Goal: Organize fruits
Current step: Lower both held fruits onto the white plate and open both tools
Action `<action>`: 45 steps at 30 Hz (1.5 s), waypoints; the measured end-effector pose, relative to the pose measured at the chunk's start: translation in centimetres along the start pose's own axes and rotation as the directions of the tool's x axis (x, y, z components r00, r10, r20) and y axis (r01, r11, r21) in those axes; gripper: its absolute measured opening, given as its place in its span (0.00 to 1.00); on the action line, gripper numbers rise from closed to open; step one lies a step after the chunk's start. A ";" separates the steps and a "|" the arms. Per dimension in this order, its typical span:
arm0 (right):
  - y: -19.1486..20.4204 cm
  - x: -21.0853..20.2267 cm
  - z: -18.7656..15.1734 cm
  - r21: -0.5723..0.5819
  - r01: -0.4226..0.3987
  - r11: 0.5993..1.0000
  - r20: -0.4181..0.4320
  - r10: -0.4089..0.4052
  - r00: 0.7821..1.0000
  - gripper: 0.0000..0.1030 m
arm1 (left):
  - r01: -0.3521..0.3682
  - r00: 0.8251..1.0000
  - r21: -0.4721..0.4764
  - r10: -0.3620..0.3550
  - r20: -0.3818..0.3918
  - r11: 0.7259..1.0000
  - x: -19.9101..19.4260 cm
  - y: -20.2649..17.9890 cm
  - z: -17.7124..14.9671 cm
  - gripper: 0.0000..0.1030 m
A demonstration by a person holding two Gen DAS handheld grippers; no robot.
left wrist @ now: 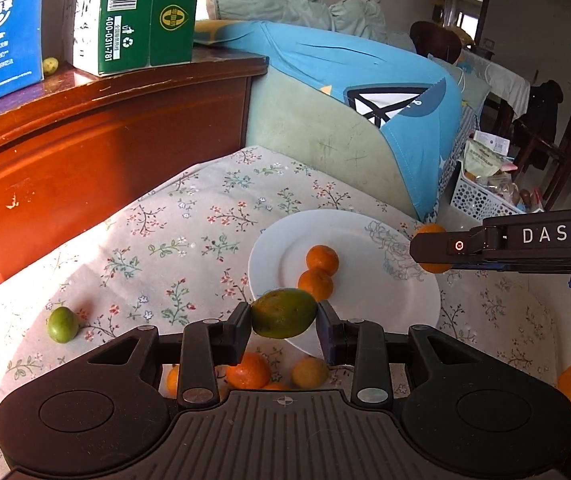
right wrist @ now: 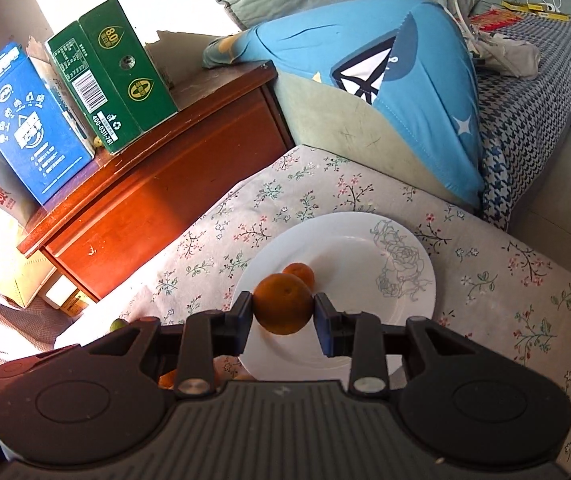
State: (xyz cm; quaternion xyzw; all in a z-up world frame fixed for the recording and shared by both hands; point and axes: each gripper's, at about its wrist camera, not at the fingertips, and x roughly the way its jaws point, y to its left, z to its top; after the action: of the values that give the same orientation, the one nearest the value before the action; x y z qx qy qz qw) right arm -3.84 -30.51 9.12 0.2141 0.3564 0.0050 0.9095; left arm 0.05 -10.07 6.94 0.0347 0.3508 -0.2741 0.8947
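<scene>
Fingers of the left gripper clamp a green-yellow fruit, held in the air over the near rim of the white plate. Right gripper pinches an orange between its fingers, also lifted above the plate. From the left wrist view the right gripper comes in from the right edge, its orange partly hidden behind the black body, over the plate's far right rim. Two small oranges already sit touching each other in the plate. On the table under a floral cloth: one small green fruit well left of the plate, plus an orange and a yellowish fruit below the left fingers. Green carton and blue carton stand on the wooden cabinet behind
</scene>
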 end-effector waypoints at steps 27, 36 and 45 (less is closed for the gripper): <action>-5.0 7.4 2.4 0.061 0.067 0.996 -0.082 -0.062 0.995 0.32 | 0.113 0.992 0.084 -0.107 -0.072 0.990 8.4 -4.8 1.4 0.31; -5.9 8.7 2.2 0.093 0.084 0.992 -0.113 -0.074 0.991 0.32 | 0.112 0.992 0.079 -0.106 -0.075 0.991 9.0 -5.1 1.3 0.33; -6.0 8.3 2.7 0.126 0.067 0.990 -0.079 -0.057 0.995 0.35 | 0.093 0.994 0.048 -0.090 -0.054 0.995 8.2 -4.6 2.0 0.39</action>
State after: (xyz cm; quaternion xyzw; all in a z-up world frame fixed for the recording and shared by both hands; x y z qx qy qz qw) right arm 3.21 -35.65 3.20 0.2604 0.3963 -0.0383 0.8796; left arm 3.88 -18.30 3.72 0.0481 0.3682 -0.3225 0.8707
